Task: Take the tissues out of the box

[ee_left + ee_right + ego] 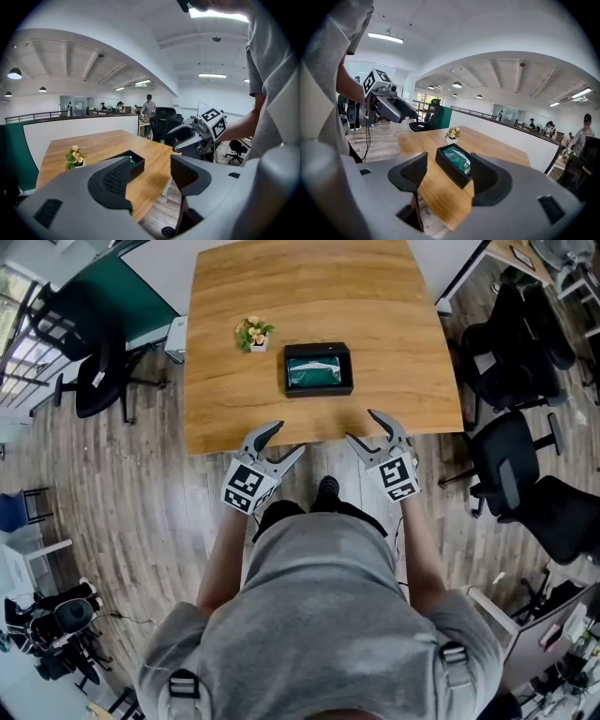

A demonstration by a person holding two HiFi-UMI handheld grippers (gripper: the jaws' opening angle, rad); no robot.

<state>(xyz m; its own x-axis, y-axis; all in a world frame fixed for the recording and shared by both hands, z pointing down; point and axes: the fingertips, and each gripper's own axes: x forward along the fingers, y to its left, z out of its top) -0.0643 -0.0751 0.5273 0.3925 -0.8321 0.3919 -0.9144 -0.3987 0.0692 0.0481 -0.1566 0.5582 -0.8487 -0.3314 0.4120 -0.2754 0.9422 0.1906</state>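
- The left tool [287, 438] is held just off the near edge of the counter [384, 329], above the wooden floor [141, 484]. Its jaws stand wide apart with nothing between them.
- The right tool [362, 425] hangs beside it at about the same height, also just short of the counter's edge. Its jaws are spread wide too, and it grips nothing.
- Each tool angles inward toward the other, with a gap between them, and neither touches the counter.
- A black box [319, 347] sits on the counter a little in from the near edge, roughly in line with the gap between the two tools and well apart from both.
- The box is open at the top, and the tissues [315, 377] lie inside it as a green pack that fills most of the opening.
- In the right gripper view the box shows beyond the spread jaws, farther along the counter, not within their reach.
- In the left gripper view the box lies behind the left jaw, and the other tool shows off to the right.
- A small pot of flowers [253, 334] stands on the counter just beside the box, on its left and slightly farther back.
- The person wears a grey shirt [319, 615] and stands at the counter's near side.
- Black office chairs [511, 460] stand on the floor to the right of the counter.
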